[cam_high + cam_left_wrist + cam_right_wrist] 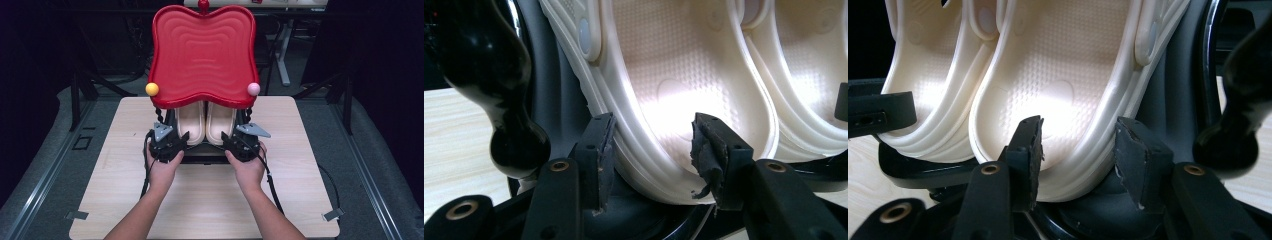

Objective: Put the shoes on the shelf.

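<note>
Clogs: my two cream clogs (206, 122) lie side by side on the black rack (202, 154) under the red tray (202, 55), heels toward me, long axes running away.
Left gripper (176, 142): jaws spread, straddling the left clog's (664, 95) heel rim.
Right gripper (231, 141): jaws spread astride the right clog's (1068, 90) heel.

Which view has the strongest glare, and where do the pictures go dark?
Left gripper view: a bright patch washes out the insole of the left slipper. Right gripper view: softer sheen on the right slipper. High view: the red lid and table are well lit, the room around them nearly black.
</note>
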Demonstrator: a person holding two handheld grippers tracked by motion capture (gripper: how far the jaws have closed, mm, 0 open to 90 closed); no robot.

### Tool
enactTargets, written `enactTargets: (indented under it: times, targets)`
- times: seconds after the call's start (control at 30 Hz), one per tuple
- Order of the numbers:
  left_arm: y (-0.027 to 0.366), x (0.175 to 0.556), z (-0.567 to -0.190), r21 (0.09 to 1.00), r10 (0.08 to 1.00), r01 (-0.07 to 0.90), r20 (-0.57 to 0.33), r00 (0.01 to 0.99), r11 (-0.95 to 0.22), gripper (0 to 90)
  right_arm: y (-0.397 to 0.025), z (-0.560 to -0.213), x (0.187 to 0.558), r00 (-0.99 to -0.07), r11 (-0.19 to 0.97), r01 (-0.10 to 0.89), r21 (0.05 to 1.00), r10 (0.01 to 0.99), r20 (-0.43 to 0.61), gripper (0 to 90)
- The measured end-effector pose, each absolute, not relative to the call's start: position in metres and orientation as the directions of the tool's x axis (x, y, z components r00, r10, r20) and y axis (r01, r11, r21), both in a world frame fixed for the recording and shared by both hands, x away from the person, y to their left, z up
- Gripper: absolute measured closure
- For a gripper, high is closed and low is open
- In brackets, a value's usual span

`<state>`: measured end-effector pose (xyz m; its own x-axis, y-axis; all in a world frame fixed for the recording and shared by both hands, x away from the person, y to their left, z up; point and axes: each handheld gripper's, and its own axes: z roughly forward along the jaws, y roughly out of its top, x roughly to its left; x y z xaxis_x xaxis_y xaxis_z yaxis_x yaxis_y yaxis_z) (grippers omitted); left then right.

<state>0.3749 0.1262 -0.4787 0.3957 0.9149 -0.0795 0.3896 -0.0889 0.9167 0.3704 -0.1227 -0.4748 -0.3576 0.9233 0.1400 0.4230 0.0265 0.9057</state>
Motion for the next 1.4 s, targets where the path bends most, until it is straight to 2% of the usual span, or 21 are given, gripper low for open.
enactTargets:
  times: [0.13, 0.4, 1.4]
  targets:
    - [0.1285, 0.3765, -0.4777, 0.914, 0.910, 0.393, -0.076, 0.408, -0.099, 54.1, -0.1241, -0.4724, 0.3743, -0.368, 0.046, 0.427, 0.903, 0.921, 0.127, 58.3]
    - [0.1288, 0.3785, -0.4761, 0.913, 0.906, 0.388, -0.052, 0.420, -0.127, 55.9, -0.1254, -0.4719, 0.3780, -0.389, 0.085, 0.425, 0.901, 0.916, 0.097, 58.7]
    - [0.1311, 0.3758, -0.4763, 0.917, 0.904, 0.383, -0.067, 0.423, -0.112, 54.3, -0.1245, -0.4726, 0.3759, -0.374, 0.064, 0.424, 0.904, 0.921, 0.110, 57.4]
